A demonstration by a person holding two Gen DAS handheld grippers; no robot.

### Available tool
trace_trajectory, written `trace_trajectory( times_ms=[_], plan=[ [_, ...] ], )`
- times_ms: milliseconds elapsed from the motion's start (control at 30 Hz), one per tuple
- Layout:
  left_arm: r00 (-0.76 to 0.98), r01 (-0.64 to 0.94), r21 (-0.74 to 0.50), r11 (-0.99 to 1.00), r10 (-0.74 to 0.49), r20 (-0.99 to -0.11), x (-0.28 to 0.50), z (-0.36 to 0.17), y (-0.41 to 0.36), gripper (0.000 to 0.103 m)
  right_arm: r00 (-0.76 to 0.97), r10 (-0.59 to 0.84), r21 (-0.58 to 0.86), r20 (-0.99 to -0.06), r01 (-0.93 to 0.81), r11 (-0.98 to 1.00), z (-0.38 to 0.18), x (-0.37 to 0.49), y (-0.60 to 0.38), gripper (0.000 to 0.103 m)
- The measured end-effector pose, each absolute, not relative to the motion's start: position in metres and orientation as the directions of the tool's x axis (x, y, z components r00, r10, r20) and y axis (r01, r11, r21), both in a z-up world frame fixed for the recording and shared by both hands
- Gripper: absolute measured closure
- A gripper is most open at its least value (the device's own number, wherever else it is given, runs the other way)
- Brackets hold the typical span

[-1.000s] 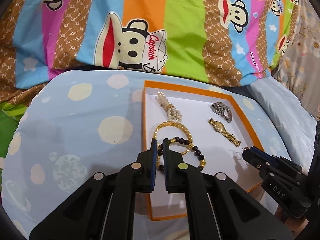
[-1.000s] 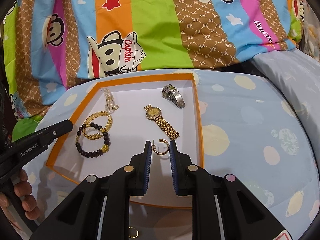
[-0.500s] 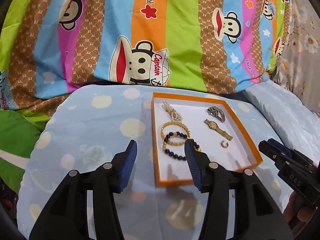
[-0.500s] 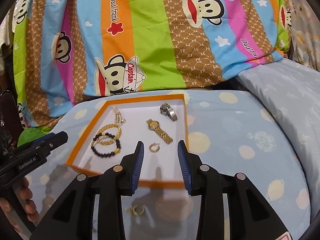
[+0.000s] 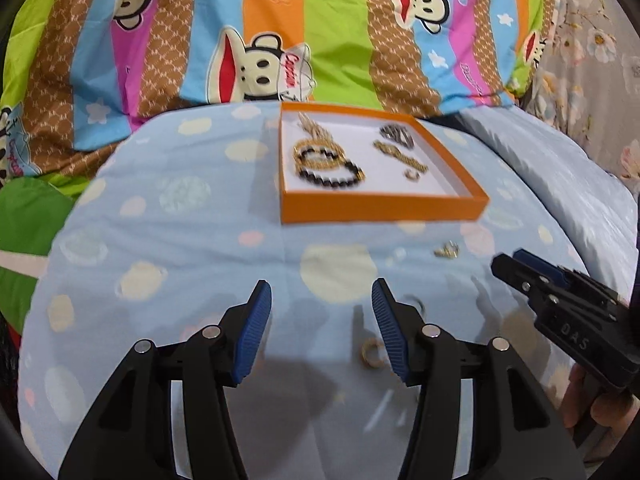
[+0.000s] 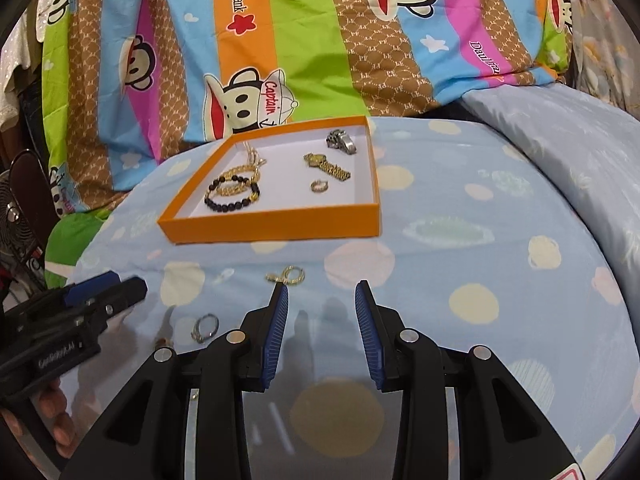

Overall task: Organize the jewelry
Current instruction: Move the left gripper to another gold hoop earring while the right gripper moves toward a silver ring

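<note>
An orange tray (image 5: 380, 202) (image 6: 276, 224) lies on the blue spotted bedding. In it are a black bead bracelet (image 6: 232, 200), a gold chain bracelet (image 6: 236, 182), a gold watch (image 6: 328, 166), a silver watch (image 6: 340, 140) and a gold hoop earring (image 6: 319, 186). Loose on the bedding in front of the tray lie a gold hoop earring (image 6: 288, 276) (image 5: 446, 250), a silver ring (image 6: 206, 326) and a gold ring (image 5: 372, 354). My left gripper (image 5: 322, 324) and my right gripper (image 6: 322, 328) are both open and empty, held short of the tray.
A striped cartoon-monkey quilt (image 6: 320, 40) is bunched behind the tray. A pale blue pillow (image 6: 560, 128) lies at the right. A green cloth (image 5: 28, 220) sits at the left edge of the bedding.
Both grippers have opened and pulled back from the tray toward me. The beaded bracelet and the hoop earring stay in the tray.
</note>
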State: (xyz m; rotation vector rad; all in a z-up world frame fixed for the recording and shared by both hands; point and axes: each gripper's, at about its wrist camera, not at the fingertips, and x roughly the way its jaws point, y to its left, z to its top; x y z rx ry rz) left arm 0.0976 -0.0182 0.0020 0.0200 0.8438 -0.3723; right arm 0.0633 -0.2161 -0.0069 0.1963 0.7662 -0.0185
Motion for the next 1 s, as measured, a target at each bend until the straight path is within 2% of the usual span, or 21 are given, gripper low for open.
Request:
trace_trajectory(
  times_ms=[300, 633, 867, 1000],
  plan=[
    [0.548, 0.358, -0.124, 0.925, -0.316, -0.774, 0.082, -0.016, -0.026, 0.053, 0.714, 0.071, 0.191, -0.696, 0.089, 0.978, -0.010, 0.057, -0.215, 0.069],
    [0.552, 0.378, -0.079, 0.922, -0.293, -0.780, 0.080, -0.018, -0.035, 0.053, 0.697, 0.079, 0.203, -0.712, 0.097, 0.974, -0.014, 0.059, -0.217, 0.068],
    [0.554, 0.372, -0.093, 0.923, -0.302, -0.776, 0.082, -0.018, -0.033, 0.070, 0.674, 0.107, 0.213, -0.731, 0.076, 0.974, -0.018, 0.073, -0.209, 0.068],
    [0.553, 0.367, -0.103, 0.925, -0.306, -0.775, 0.083, -0.018, -0.031, 0.072, 0.668, 0.099, 0.192, -0.738, 0.067, 0.979, -0.017, 0.088, -0.203, 0.068]
  ],
)
